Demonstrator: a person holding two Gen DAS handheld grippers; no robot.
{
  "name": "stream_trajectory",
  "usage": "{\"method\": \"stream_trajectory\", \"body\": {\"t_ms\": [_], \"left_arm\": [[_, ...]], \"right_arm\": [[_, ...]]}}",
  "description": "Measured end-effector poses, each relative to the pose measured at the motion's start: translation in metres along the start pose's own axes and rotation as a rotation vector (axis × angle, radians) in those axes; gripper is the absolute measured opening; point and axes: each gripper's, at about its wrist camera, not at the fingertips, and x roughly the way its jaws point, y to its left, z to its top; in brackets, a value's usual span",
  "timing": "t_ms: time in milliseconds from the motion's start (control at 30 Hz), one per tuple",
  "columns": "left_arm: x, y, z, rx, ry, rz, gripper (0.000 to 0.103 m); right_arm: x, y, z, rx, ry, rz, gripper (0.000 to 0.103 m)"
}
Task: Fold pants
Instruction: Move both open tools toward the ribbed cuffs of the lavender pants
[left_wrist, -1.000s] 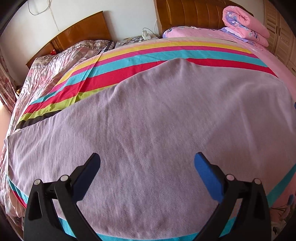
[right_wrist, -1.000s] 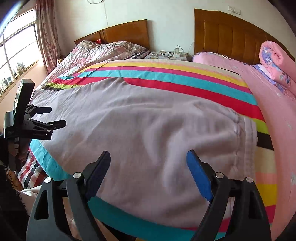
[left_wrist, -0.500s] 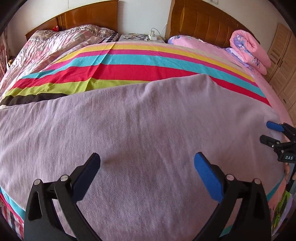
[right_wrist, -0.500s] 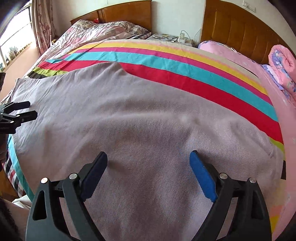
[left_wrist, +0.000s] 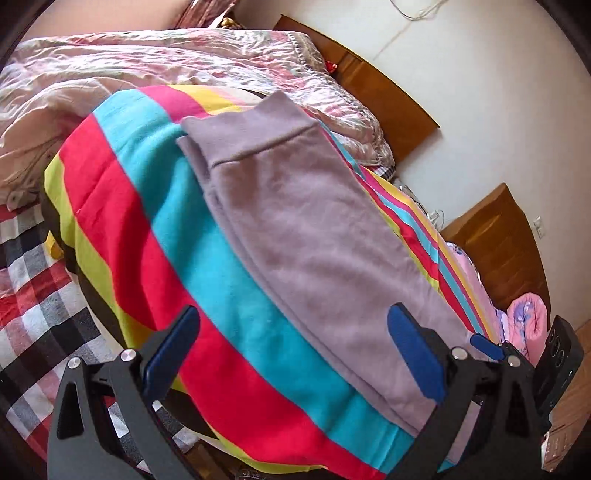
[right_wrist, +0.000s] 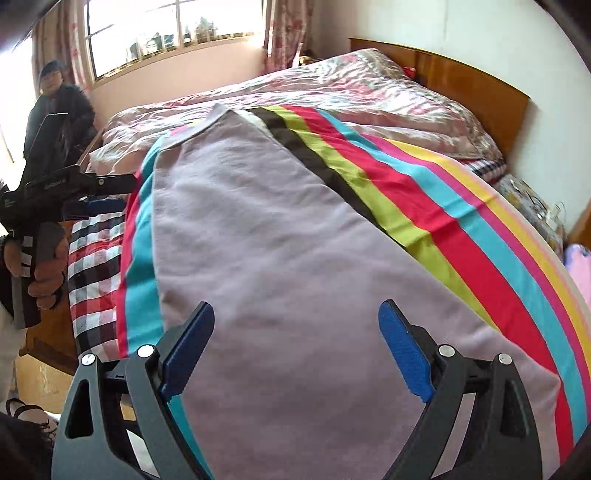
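Note:
Lilac pants lie flat along a striped blanket on the bed, one ribbed cuff at the far end. My left gripper hovers open above the pants' near edge and the blue stripe, nothing between its blue pads. A blue fingertip of the right gripper shows just to its right. In the right wrist view the pants stretch away from my right gripper, which is open and empty above them. The left gripper, held in a hand, is off the bed's left side.
A pink floral quilt covers the bed beyond, under wooden headboards. A checked sheet hangs at the near side. A rolled pink quilt lies far right. A person stands by the window.
Both grippers have swept sideways and rolled, so the views now run along the pants instead of facing the headboards. The two grippers have come close together. Both stay open and empty.

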Motion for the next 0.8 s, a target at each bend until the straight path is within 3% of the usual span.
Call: {"method": "stream_trajectory", "body": {"t_ms": [100,167,267,333,400,500,600,700,733,767,800], "left_arm": [[-0.018,0.034,0.016,-0.078,-0.048,0.03,0.101],[-0.027,0.052,0.022,-0.134,-0.076,0.069,0.101],[-0.038,0.07,0.02,-0.176,-0.094,0.103,0.101],[-0.041,0.079,0.015,-0.182,-0.084,0.112,0.101],[-0.042,0.087,0.005,-0.193,-0.069,0.116,0.101],[-0.04,0.098,-0.002,-0.213,-0.058,0.11,0.101],[-0.042,0.104,-0.004,-0.226,-0.058,0.097,0.101],[-0.043,0.108,0.001,-0.23,-0.063,0.075,0.101],[-0.043,0.107,0.003,-0.232,-0.063,0.056,0.101],[-0.042,0.107,0.007,-0.237,-0.061,0.02,0.101],[-0.04,0.107,0.011,-0.248,-0.053,-0.027,0.101]], "right_arm": [[0.03,0.051,0.047,-0.119,-0.03,0.094,0.08],[0.047,0.08,0.07,-0.184,-0.043,0.165,0.07],[0.071,0.116,0.093,-0.298,-0.031,0.172,0.06],[0.088,0.135,0.102,-0.371,-0.014,0.13,0.049],[0.104,0.147,0.107,-0.443,0.003,0.061,0.048],[0.114,0.164,0.105,-0.527,0.015,0.028,0.048],[0.132,0.178,0.095,-0.657,0.036,-0.122,0.046],[0.14,0.172,0.091,-0.669,0.012,-0.179,0.037],[0.14,0.172,0.09,-0.668,-0.011,-0.194,0.029],[0.138,0.173,0.088,-0.68,-0.038,-0.215,0.014],[0.136,0.175,0.086,-0.686,-0.062,-0.221,0.007]]}}
